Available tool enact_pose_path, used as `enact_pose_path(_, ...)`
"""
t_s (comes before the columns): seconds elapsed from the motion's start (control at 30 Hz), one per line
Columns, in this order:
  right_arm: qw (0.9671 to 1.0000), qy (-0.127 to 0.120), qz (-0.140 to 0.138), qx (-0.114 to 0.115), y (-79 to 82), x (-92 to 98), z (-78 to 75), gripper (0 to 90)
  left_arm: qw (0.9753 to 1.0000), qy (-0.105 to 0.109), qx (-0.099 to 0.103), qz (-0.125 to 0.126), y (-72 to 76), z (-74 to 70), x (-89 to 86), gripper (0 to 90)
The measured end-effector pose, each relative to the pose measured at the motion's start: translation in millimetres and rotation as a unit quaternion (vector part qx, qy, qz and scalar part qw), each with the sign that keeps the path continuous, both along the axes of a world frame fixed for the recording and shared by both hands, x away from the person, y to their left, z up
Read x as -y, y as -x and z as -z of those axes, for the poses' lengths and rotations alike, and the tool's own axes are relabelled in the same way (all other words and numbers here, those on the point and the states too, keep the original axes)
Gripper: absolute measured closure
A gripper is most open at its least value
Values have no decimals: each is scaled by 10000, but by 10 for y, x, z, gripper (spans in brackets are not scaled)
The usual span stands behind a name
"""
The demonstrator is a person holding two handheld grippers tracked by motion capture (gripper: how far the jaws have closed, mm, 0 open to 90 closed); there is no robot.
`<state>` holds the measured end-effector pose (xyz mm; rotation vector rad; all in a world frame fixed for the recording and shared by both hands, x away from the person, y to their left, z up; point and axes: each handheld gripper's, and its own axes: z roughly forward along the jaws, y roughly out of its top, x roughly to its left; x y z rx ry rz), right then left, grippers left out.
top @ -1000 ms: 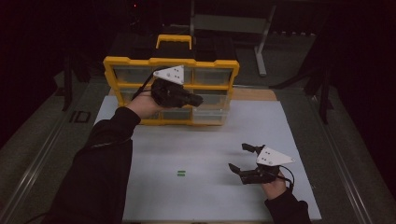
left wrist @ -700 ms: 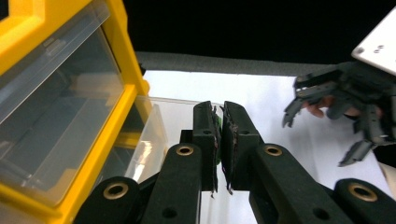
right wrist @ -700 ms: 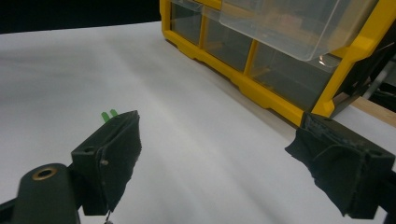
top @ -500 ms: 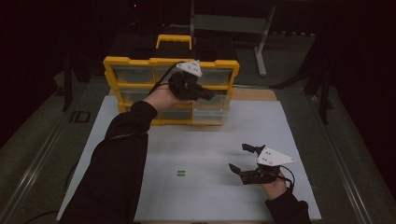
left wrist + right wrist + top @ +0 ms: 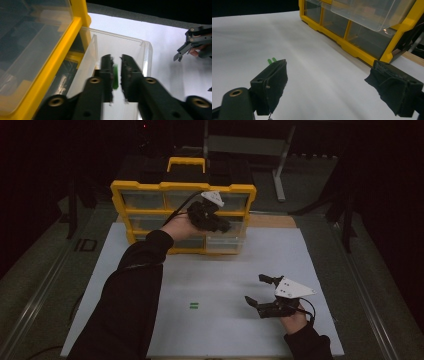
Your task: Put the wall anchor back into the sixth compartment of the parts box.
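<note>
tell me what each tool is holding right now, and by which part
The left tool pinches a small green piece by its flat sides, above an open clear drawer. The right tool is open and holds nothing.

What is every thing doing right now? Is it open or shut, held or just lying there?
Left gripper: nearly shut, pinching a small green piece over a drawer.
Clear drawer: pulled out of the yellow organizer, open.
Right gripper: open wide, holding nothing, low over the white mat.
Green marks: lying flat on the mat, untouched.
</note>
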<state>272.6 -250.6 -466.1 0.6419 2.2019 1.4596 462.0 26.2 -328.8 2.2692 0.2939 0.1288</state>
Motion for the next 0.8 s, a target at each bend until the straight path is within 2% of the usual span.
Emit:
enact_pose_path(0.1,10000,3,-4,-4,2,0,2,141,10000,-7,-63,12,3,7,-20,630)
enact_pose_path(0.33,10000,21,-10,4,6,-6,1,141,9999,100,-51,5,77,-28,-61,500)
enact_pose_path(0.47,10000,19,-18,14,10,-9,-4,141,9998,177,-81,2,138,-69,-83,363)
enact_pose_path(0.63,10000,16,-5,20,15,-9,-11,141,9998,107,-153,98,221,-70,-102,145)
enact_pose_path(0.73,10000,24,-5,26,17,-12,-13,141,9995,145,-203,170,274,-67,-132,55)
enact_pose_path(0.8,10000,24,-10,36,17,-12,-14,141,9996,128,-166,162,310,-67,-157,17)
